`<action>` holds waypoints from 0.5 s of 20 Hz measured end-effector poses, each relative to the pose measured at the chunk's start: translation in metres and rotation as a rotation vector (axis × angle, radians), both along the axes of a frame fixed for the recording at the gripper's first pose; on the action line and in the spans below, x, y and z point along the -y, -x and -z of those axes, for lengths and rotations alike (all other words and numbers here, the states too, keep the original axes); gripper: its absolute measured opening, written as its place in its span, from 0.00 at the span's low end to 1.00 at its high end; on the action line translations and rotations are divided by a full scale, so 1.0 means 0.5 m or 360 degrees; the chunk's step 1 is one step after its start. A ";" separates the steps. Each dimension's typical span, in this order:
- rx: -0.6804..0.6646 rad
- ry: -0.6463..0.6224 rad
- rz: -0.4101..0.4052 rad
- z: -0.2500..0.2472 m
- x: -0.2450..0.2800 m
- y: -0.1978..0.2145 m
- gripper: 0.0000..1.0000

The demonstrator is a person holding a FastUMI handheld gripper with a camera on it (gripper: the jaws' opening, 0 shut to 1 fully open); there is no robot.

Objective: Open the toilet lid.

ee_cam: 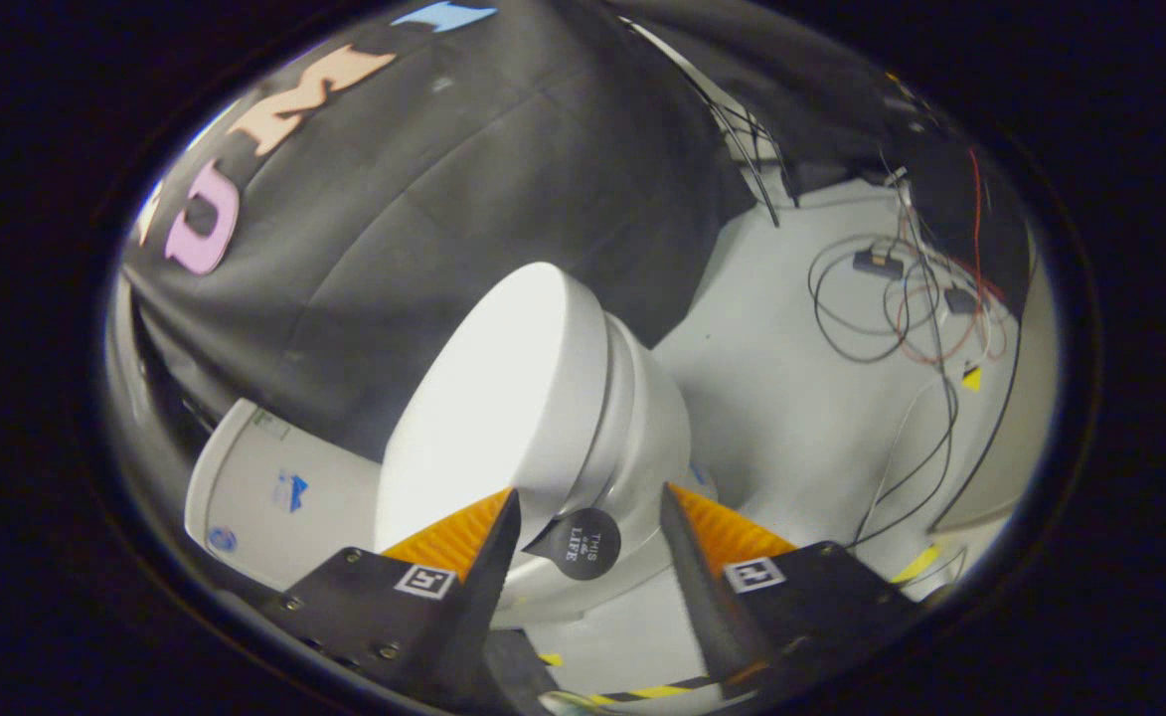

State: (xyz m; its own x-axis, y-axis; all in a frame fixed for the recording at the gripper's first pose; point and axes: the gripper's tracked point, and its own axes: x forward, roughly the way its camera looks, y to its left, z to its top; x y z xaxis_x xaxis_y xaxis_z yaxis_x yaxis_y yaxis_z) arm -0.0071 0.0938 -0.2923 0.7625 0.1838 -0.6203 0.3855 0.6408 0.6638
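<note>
1. The gripper (pixel 587 517) is standing wide, its two fingers (pixel 488 542) spread apart and pressing on nothing; the front edge of the toilet lid (pixel 483 398) is sitting in the gap between them.
2. A round dark tab (pixel 583 544) is hanging from the lid's front edge, right between the fingers and touching neither as far as I can tell. It is looking like the grip point.
3. The lid is lying closed on the seat (pixel 614 398), which is resting on the bowl (pixel 657 438); the whole toilet is appearing tilted because the camera is rolled. The tank (pixel 274 487) is sitting behind the lid, against the booth wall.
4. Risks, as I am judging them:
   - The fingers are closing around air or only grazing the tab, so the lid is slipping back down.
   - The fingers are catching the seat along with the lid, so both are lifting together.
   - The smooth lid edge is offering little friction, so a pinch beside the tab is sliding off.
   - A fast swing is throwing the lid hard against the tank.
5. Count: one gripper with two fingers, one toilet, one lid, one tab, one tank, and a tangle of cables (pixel 891 308) on the floor (pixel 791 398) well beyond the bowl, too knotted to count.
</note>
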 end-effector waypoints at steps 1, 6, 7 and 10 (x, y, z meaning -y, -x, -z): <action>-0.0017 -0.0053 0.0027 0.004 -0.004 0.007 0.72; -0.0005 -0.0250 0.0076 0.013 -0.009 -0.005 0.43; -0.0005 -0.0256 0.0059 0.009 -0.015 -0.007 0.28; 0.0007 -0.0179 0.0004 -0.014 0.027 0.018 0.28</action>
State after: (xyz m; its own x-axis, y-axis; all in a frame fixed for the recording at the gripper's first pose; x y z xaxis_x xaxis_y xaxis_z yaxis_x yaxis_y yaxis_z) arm -0.0161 0.0804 -0.2852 0.7657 0.2503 -0.5925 0.3839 0.5613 0.7332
